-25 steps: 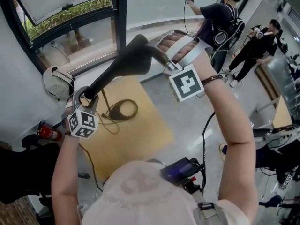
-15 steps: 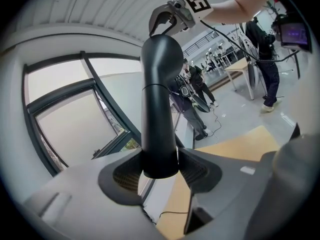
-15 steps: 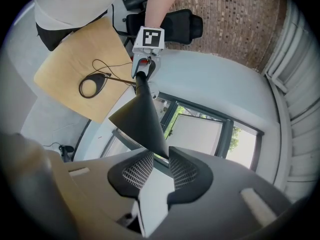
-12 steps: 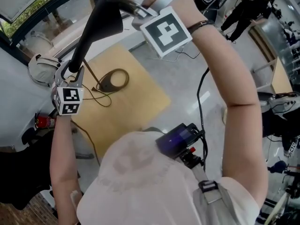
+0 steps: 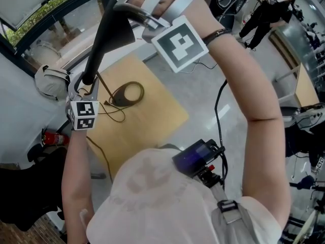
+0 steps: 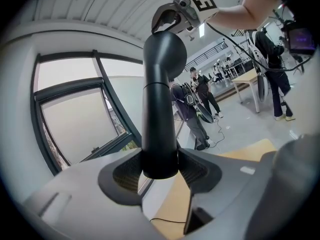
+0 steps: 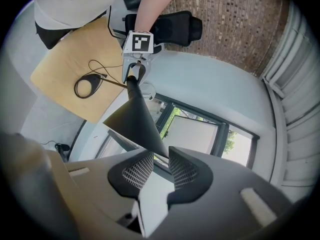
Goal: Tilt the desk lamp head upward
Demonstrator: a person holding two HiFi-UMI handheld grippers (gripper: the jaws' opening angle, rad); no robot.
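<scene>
- Grips the lamp neck (image 6: 159, 109) in the left gripper (image 6: 160, 170), pads pressed on both sides, over the far left part of the wooden table (image 5: 152, 121).
- Pinches only the thin rim of the lamp head (image 7: 132, 121) in the right gripper (image 7: 161, 166), jaws narrow.
- May slip off this rim if pushed up harder, or drag the base (image 5: 127, 92) off the table.
- Compared with one second ago, stands steeper, with the head raised higher.

Lab-like open hall: tall windows (image 5: 53, 14), wooden table (image 5: 152, 118), polished floor (image 5: 203, 98), other rigged-up people (image 5: 265, 8).
</scene>
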